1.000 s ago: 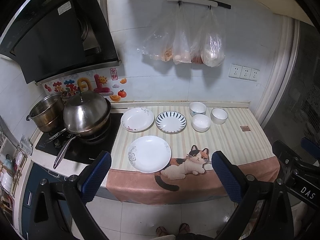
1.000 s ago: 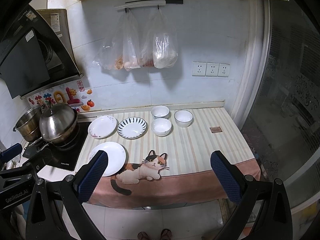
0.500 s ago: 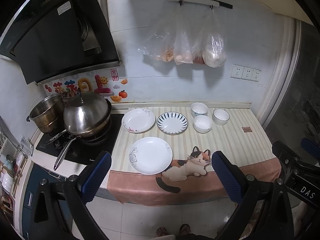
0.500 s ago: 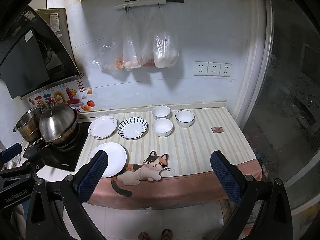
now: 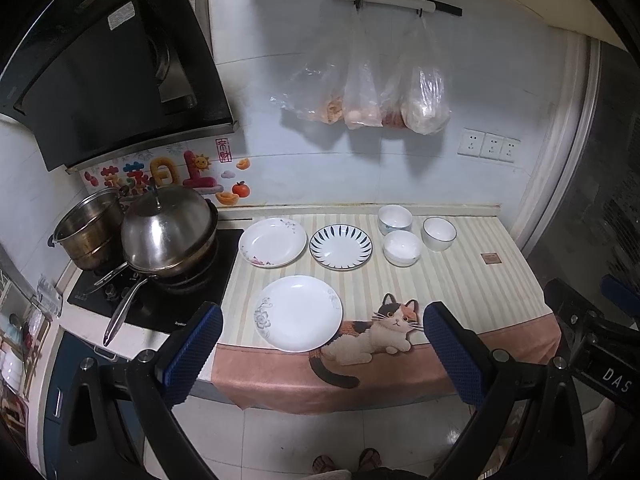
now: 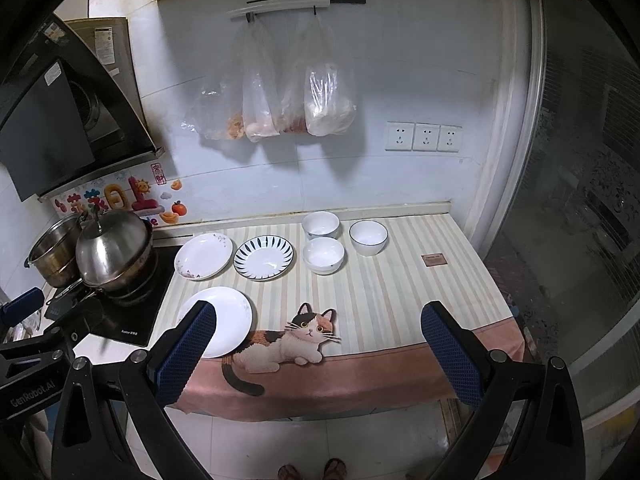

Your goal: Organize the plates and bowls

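I am holding my left gripper [image 5: 320, 344] and right gripper [image 6: 318, 344] wide open and empty, back from the counter [image 5: 460, 280]; the nearest plate [image 5: 298, 312] is lying at its front edge, wanting a level, rim-first approach.

Blue dimpled pads [image 5: 192, 350] are carried on black angular finger arms with silver screws; white "GenRobot.AI" lettering is printed on the left gripper [image 6: 36, 368]; sandalled toes [image 6: 312, 470] are seen.

"DAS" on the black right gripper [image 5: 612, 364] body, cut off at the frame edge — "GenRobot.AI" on the left gripper [image 6: 32, 396] body. Red seal sticker [image 5: 223, 151] and range hood labels [image 5: 124, 15] unreadable.
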The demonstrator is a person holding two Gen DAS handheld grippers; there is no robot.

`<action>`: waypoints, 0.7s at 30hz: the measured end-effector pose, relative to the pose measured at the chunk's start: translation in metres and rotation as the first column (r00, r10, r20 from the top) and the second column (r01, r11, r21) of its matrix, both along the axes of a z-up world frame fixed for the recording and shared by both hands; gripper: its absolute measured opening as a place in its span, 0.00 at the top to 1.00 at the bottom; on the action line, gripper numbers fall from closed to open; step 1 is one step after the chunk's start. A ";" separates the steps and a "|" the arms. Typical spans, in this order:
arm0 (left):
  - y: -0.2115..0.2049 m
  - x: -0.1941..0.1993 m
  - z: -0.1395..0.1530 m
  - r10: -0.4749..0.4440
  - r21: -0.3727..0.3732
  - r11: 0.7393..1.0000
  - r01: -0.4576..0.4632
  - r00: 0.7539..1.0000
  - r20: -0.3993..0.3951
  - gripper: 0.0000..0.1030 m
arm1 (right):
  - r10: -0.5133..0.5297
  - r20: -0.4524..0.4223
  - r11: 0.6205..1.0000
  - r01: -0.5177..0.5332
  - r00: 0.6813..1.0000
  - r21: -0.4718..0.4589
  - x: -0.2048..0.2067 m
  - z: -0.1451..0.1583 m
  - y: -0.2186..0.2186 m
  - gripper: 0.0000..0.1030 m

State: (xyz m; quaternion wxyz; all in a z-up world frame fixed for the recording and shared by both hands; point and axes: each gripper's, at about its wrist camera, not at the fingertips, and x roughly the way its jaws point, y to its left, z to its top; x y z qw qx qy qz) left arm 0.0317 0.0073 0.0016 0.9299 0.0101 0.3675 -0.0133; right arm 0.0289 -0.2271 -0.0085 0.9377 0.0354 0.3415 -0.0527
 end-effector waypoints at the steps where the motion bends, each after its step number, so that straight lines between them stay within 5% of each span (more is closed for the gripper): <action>1: 0.001 0.003 -0.002 -0.004 -0.001 1.000 0.004 1.000 -0.003 0.00 | -0.003 0.001 1.000 0.003 1.000 0.004 0.001 -0.001 0.000 0.00; 8: 0.039 0.035 -0.042 0.052 -0.027 0.998 -0.052 0.999 -0.009 0.00 | 0.008 0.005 0.996 -0.008 1.000 0.088 0.021 -0.030 -0.003 0.00; 15: 0.091 0.105 -0.124 0.139 -0.025 0.989 -0.144 0.979 -0.149 0.00 | 0.135 -0.184 0.971 -0.093 0.974 0.220 0.089 -0.129 0.016 0.00; 21: 0.123 0.168 -0.212 0.159 -0.026 0.983 -0.179 0.923 -0.349 0.00 | 0.239 -0.332 0.938 -0.127 0.913 0.324 0.171 -0.233 0.033 0.00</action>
